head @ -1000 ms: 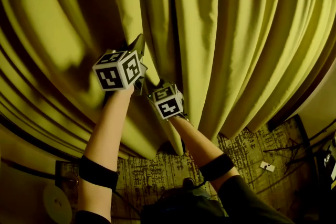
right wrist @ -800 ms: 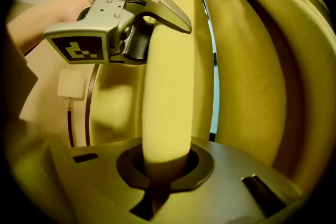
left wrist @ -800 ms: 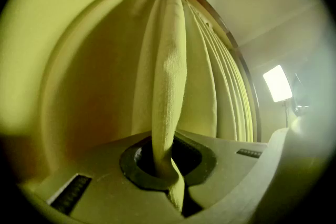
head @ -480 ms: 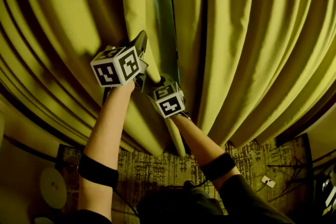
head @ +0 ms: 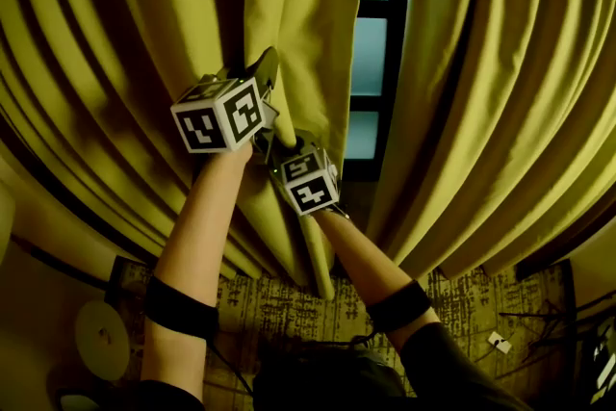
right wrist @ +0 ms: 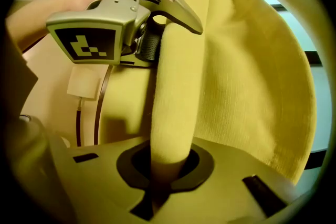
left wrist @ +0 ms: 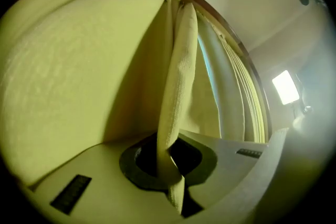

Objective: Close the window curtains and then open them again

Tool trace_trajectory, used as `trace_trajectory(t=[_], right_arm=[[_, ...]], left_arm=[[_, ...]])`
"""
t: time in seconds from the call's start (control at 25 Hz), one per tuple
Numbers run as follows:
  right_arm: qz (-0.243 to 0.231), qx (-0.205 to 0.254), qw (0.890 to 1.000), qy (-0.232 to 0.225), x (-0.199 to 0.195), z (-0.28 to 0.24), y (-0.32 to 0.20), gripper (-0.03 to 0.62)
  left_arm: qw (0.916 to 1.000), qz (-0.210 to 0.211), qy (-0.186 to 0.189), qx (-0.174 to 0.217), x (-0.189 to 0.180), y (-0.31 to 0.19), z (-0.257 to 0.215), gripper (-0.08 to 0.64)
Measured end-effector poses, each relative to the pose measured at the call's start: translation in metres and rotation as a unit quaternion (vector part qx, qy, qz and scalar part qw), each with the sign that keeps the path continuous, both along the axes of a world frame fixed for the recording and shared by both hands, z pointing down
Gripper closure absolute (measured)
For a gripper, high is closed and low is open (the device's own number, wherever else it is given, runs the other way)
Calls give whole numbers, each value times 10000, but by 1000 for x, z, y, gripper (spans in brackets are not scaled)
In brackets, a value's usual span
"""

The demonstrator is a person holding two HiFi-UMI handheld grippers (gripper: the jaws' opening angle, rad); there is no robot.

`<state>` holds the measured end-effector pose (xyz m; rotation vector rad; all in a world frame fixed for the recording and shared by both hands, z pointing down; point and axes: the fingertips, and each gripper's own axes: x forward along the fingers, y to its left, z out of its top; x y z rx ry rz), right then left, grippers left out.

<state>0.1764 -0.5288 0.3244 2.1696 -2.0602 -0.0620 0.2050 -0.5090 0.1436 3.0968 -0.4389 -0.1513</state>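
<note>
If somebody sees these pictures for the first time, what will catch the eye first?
First comes the yellow-green curtain, whose deep folds fill nearly the whole head view. Next is the narrow gap right of centre, where the window shows pale blue behind dark bars. Just left of that gap, the left gripper and the right gripper are both shut on the curtain's edge fold, the left one above the right.

The pleated fabric curtains [head: 481, 63] are plain mustard yellow-green. The left hand-held gripper [left wrist: 173, 191] and the right hand-held gripper [right wrist: 157, 191] are silver-grey, with white cubes bearing black square markers. The window glass [head: 371, 63] is pale blue, and the worn carpet [head: 462, 294] is beige with dark flecks.
</note>
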Motion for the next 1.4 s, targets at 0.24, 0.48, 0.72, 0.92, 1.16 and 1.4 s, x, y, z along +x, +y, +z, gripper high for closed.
trace_trajectory(t=[0.24,0.48,0.72,0.92,1.16,1.4], right_arm=[[-179,-111,9998,56,-42,-2,-58,566],[-569,-240,9981,80,-95,-5,-123,566],[-974,-288,9945,233,-149,-15,-173,566],[-1212,-341,9914,363,-185,-21,-208,568],[-1464,-489,9868,484,-230,-14,-247,568],[-1589,-455,9845,582,-277,-21,-284,568]], left_arm=[[9998,-108,103,-114,-41,-60,-2,555],[9988,-370,185,-255,-92,-126,-7,555],[9985,-439,251,-209,-139,-172,-16,554],[9971,-546,428,-324,-176,-208,-23,554],[9930,-689,671,-678,-226,-258,-16,554],[9936,-800,653,-463,-268,-290,-23,554]])
